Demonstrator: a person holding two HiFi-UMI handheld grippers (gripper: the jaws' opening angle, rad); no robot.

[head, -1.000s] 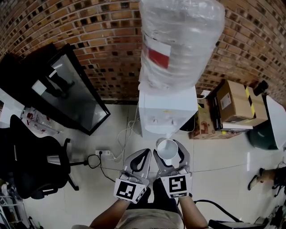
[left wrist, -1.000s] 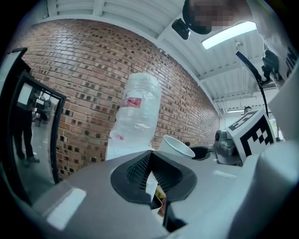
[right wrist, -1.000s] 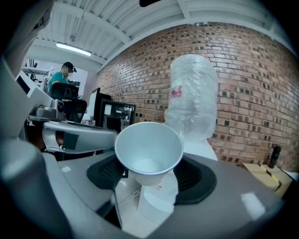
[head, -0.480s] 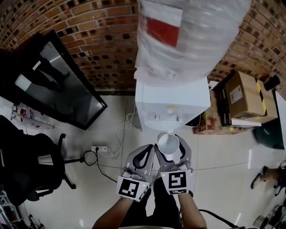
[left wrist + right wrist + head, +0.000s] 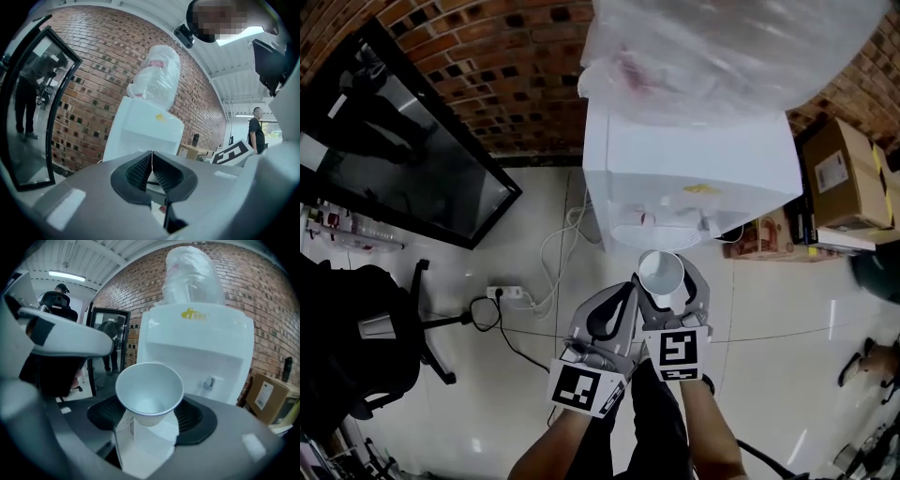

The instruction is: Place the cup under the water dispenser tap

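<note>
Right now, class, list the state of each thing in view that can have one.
cup: upright, empty, gripped, not yet under the tap.
right hand-held gripper: shut on the cup.
left hand-held gripper: shut, empty.
water bottle: mounted on the dispenser.

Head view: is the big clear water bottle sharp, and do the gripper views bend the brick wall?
Head view: the clear plastic water bottle is smeared and soft; the white dispenser below is sharper. Left gripper view: the red brick wall bows strongly, corners black. Right gripper view: same curve, white paper cup crisp.
</note>
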